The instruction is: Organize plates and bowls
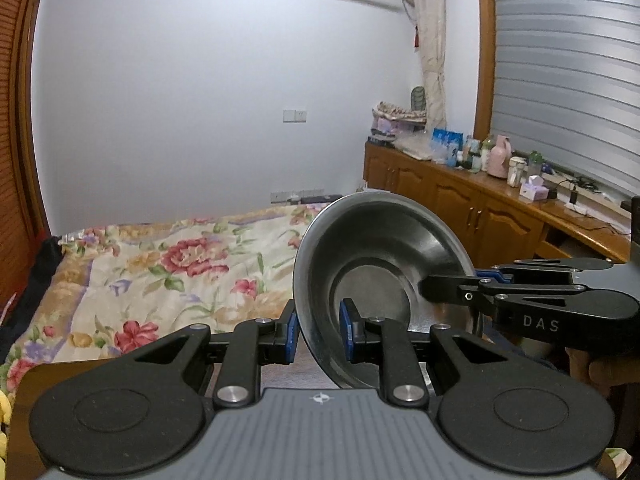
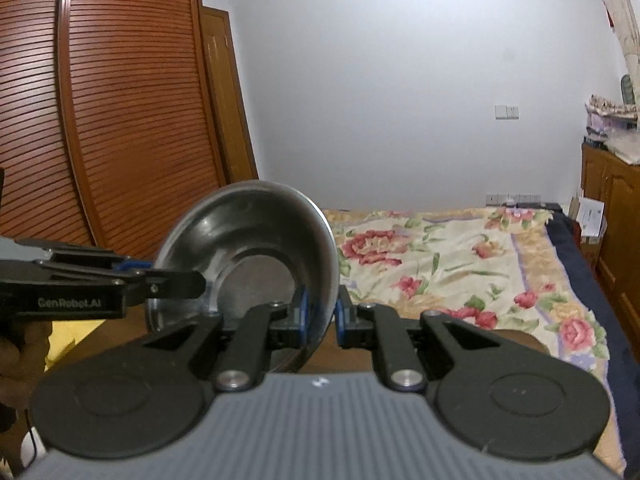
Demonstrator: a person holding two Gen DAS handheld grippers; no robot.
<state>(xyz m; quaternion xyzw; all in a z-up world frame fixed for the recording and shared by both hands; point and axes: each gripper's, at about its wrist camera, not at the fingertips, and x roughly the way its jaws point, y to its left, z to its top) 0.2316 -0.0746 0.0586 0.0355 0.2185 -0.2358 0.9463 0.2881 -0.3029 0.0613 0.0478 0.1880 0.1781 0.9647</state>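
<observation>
A single steel bowl (image 1: 384,240) (image 2: 248,232) hangs in the air, tilted so its hollow faces the cameras, with a gripper on each side. In the left wrist view my left gripper (image 1: 319,330) is shut on the bowl's left rim, one blue pad inside the wall and one outside. My right gripper (image 1: 460,280) comes in from the right, shut on the opposite rim. The right wrist view mirrors this: my right gripper (image 2: 322,314) pinches the bowl's right edge, and my left gripper (image 2: 176,278) clamps the left edge. No plates are in view.
Behind the bowl lies a bed with a floral cover (image 1: 168,272) (image 2: 460,256). A wooden cabinet (image 1: 460,200) with several bottles runs along the right wall. A louvred wardrobe (image 2: 120,100) stands at the left. A brown tabletop (image 2: 112,332) shows below the bowl.
</observation>
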